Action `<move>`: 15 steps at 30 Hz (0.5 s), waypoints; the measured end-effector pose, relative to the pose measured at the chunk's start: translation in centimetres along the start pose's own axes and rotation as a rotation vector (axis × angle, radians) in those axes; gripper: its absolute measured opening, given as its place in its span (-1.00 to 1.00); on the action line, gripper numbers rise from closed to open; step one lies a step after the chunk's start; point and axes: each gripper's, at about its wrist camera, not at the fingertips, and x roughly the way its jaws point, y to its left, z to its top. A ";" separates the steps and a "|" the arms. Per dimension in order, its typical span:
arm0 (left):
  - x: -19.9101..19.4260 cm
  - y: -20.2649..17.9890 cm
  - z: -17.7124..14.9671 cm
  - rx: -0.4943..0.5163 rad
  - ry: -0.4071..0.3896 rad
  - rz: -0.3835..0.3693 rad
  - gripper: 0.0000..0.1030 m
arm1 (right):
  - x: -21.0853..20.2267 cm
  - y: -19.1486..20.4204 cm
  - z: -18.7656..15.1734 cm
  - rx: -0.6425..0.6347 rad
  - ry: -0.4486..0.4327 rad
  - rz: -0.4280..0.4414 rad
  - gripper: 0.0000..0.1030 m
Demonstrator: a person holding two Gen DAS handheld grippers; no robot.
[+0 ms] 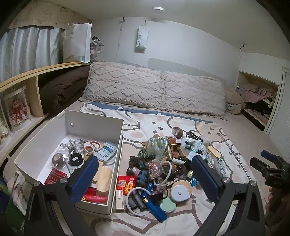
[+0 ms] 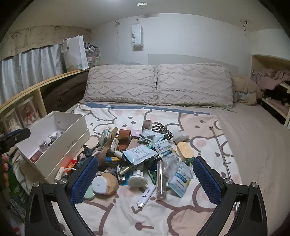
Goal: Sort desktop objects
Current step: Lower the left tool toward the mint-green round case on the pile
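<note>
Sorting partly done, most clutter left.
The white box (image 1: 76, 145) held scissors and tape (a few items), beside the pile (image 1: 163, 163) on the bed; left tool (image 1: 145, 181) and right tool (image 2: 145, 181) gaped apart, empty.

A bed (image 2: 244, 145) is set against a white wall (image 2: 190, 36) — two textured pillows (image 1: 154, 90) are propped there, a wooden shelf (image 1: 32, 72) is seen left, a ceiling lamp (image 1: 158, 9) above.

Dim ceiling-lamp (image 1: 158, 9) light, fisheye-warped edges.
</note>
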 end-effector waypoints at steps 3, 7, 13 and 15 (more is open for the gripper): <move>0.4 -0.2 -0.2 0.004 0.004 0.003 1.00 | 0.3 -0.2 -0.4 -0.001 0.009 -0.010 1.00; 0.9 -0.5 -0.6 0.001 0.009 0.005 1.00 | 0.8 -0.7 -0.9 0.011 0.027 -0.008 1.00; 1.9 -1.1 -1.4 0.005 0.036 -0.007 1.00 | 1.7 -1.4 -1.9 0.052 0.061 0.006 1.00; 2.2 -1.3 -1.6 0.012 0.042 -0.008 1.00 | 2.2 -1.5 -2.4 0.065 0.081 0.011 1.00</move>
